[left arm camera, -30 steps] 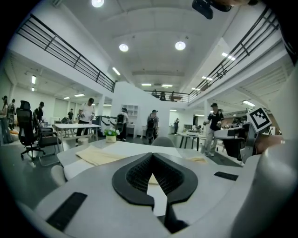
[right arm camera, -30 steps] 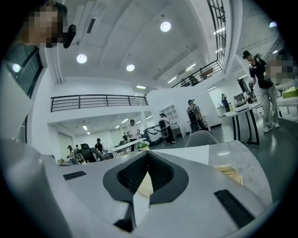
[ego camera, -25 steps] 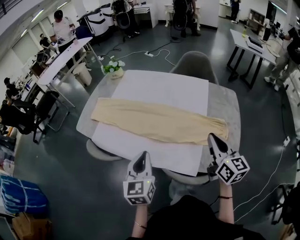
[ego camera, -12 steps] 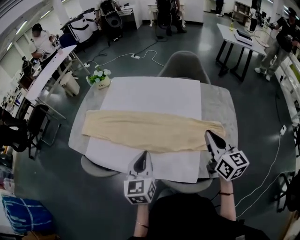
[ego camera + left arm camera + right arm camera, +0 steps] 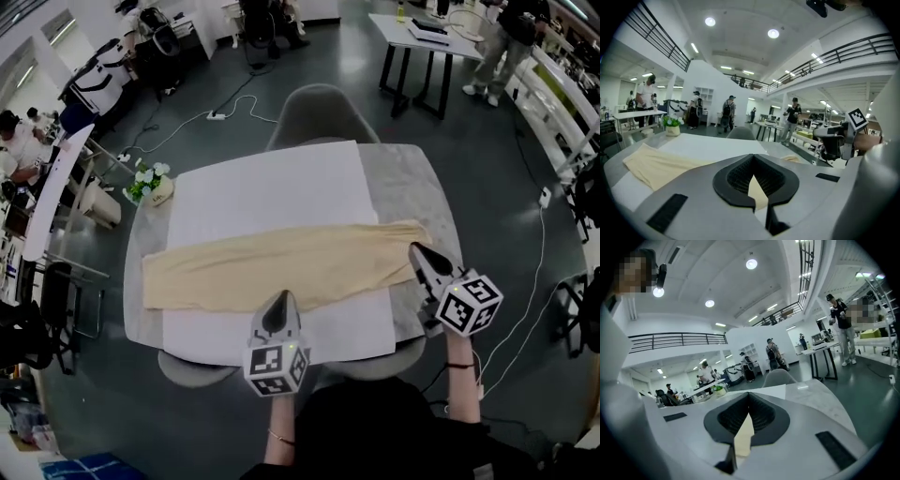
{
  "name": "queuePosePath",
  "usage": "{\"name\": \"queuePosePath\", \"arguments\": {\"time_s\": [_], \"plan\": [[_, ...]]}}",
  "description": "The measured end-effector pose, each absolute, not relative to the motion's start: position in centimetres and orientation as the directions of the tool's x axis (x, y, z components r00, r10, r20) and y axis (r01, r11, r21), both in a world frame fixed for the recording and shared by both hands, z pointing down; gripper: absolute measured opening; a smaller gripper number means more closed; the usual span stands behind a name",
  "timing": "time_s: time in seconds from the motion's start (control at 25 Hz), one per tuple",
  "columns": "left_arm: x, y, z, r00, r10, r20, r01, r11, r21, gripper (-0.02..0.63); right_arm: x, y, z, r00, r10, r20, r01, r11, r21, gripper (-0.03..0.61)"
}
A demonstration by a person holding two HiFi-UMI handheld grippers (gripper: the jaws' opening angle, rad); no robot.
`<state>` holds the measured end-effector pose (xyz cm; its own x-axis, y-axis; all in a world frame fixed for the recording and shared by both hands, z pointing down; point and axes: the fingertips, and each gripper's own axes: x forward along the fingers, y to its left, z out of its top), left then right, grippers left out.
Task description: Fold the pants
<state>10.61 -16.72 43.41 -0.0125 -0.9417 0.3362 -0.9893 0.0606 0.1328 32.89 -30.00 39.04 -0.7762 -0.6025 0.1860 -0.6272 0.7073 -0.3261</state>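
The pants (image 5: 281,267), soft pale-yellow cloth, lie flat in one long band across a smooth white sheet (image 5: 272,187) on the grey, round-cornered surface (image 5: 427,202). The left tool (image 5: 280,300), jaws closed on nothing, points at the band's near edge. The right tool (image 5: 415,250), also closed and empty, has its tip over the band's right end. Beyond both tools lies open sheet. A flowerpot (image 5: 150,185) stands far left and a grey chair (image 5: 314,108) behind, in a large hall.

pants (image 5: 281,267) | cream, unfolded, flat | lengthwise across white sheet (image 5: 272,192) on table (image 5: 417,187)
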Motion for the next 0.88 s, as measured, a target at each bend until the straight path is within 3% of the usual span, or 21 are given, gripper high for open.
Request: {"name": "queuePosePath", "arguments": {"time_s": [0.52, 0.88], "plan": [[16.1, -24.0, 47.5, 0.21, -0.881, 0.424, -0.973, -0.146, 0.178, 0.008, 40.0, -34.1, 45.8, -0.606, -0.727, 0.323, -0.79, 0.504, -0.348, 0.015], [18.8, -26.9, 50.5, 0.281, -0.823, 0.494, -0.958, -0.214, 0.189, 0.008, 43.5, -37.5, 52.5, -0.512, -0.7, 0.498, -0.856, 0.369, -0.361, 0.015]]}}
